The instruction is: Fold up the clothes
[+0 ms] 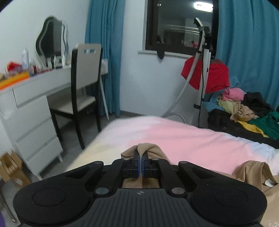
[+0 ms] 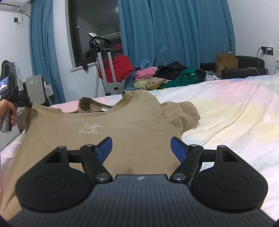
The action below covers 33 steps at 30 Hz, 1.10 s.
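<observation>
Left gripper point(image 1: 141, 158) pinched a fold of the tan shirt point(image 2: 104, 132), lifted at frame left | right gripper point(image 2: 141, 148) hovered over it, jaws wide apart | shirt lay on pastel bed point(image 2: 226, 111); blue curtains point(image 2: 174, 31) behind.

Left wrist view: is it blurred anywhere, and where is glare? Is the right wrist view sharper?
Left wrist view: the dresser and its bottles smear with motion blur; a ceiling light glares in the dark window. Right wrist view: sharper, with the tan shirt evenly lit and straight lines bent by the fisheye.
</observation>
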Tool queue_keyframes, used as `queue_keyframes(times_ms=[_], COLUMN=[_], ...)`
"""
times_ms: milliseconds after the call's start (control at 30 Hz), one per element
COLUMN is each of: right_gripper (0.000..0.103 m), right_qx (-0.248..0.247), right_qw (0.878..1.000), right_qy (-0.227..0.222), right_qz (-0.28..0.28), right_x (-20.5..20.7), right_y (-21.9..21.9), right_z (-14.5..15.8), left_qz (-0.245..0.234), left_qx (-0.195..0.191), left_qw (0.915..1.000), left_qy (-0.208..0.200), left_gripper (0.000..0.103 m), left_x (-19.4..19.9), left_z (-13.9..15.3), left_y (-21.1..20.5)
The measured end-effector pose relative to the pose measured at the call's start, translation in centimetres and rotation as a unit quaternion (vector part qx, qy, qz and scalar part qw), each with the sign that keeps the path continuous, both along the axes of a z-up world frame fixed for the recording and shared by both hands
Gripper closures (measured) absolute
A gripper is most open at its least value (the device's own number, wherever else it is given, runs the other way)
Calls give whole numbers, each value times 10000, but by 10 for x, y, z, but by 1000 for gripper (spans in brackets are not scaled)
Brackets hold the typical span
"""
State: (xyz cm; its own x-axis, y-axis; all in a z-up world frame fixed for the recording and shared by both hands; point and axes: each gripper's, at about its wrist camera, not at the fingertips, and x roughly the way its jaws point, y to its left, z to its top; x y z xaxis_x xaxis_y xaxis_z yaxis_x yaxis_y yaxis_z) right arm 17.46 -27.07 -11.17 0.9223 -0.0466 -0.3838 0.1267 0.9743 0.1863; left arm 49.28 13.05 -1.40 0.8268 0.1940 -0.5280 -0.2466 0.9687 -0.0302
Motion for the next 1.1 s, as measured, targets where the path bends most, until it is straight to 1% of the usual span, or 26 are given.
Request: queue_keyframes(times_ms=[33,67,100,133,200,233,267,333,400,433,467,533,567,633,700,733,767,800,833,900,967,1100], right_gripper=[28,28,28,28,28,28,28,28,28,28,28,28,28,28,28,24,17,7,0,0,0,0], right_qx=[26,52,70,86,126,145,149,110,46,11,-28,-114,-150,-188,-186,-260,-349,-375,-332,-221,-127,25], right_qw=[10000,10000,10000,9999,9999,9999,9999,9999,10000,9999,9999,9997,9995,9993,9991,9990,9987,9983,9983,9984,9985,9984], right_qy=[15,28,45,62,72,67,55,-1,-74,-113,-155,-234,-266,-305,-334,-342,-363,-428,-466,-499,-508,-553], right_qz=[-12,-23,-25,-25,-25,-25,-20,-18,-12,-11,-7,-4,5,65,169,137,92,110,141,167,152,102], right_x=[2,5,7,9,10,11,10,7,3,1,-2,-8,-11,-17,-26,-30,-35,-41,-45,-53,-59,-66], right_y=[-1,-2,-4,-5,-8,-9,-9,-8,-7,-7,-7,-6,-5,-3,-1,1,3,4,3,1,-1,-6], right_z=[-2,-4,-6,-8,-9,-9,-9,-5,-1,2,4,9,12,17,22,24,26,28,29,32,36,40], left_qz=[-20,-39,-50,-104,-217,-283,-346,-479,-615,-680,-779,-958,-1033,-1208,-1312,-1378,-1445,-1512,-1579,-1664,-1696,-1806], left_qx=[-87,-168,-210,-237,-288,-300,-295,-292,-311,-325,-303,-240,-217,-358,-429,-393,-352,-311,-270,-161,-22,10], left_qw=[10000,9998,9997,9996,9993,9991,9989,9984,9976,9971,9965,9951,9942,9916,9895,9887,9878,9869,9859,9844,9834,9813], left_qy=[7,35,86,98,116,118,130,123,103,104,17,-106,-183,-306,-431,-447,-461,-474,-488,-549,-648,-667], left_gripper=[97,93,84,81,66,60,49,47,37,37,35,31,26,25,19,18,18,18,17,11,8,5], left_x=[1,2,2,-3,-13,-23,-35,-64,-97,-112,-133,-171,-191,-228,-264,-277,-290,-303,-315,-337,-354,-378], left_z=[-6,-12,-16,-16,-17,-17,-14,-8,0,4,10,21,27,38,50,53,56,59,62,67,69,65], left_y=[2,5,7,7,7,10,7,0,-11,-18,-28,-46,-56,-72,-88,-95,-103,-110,-118,-129,-137,-143])
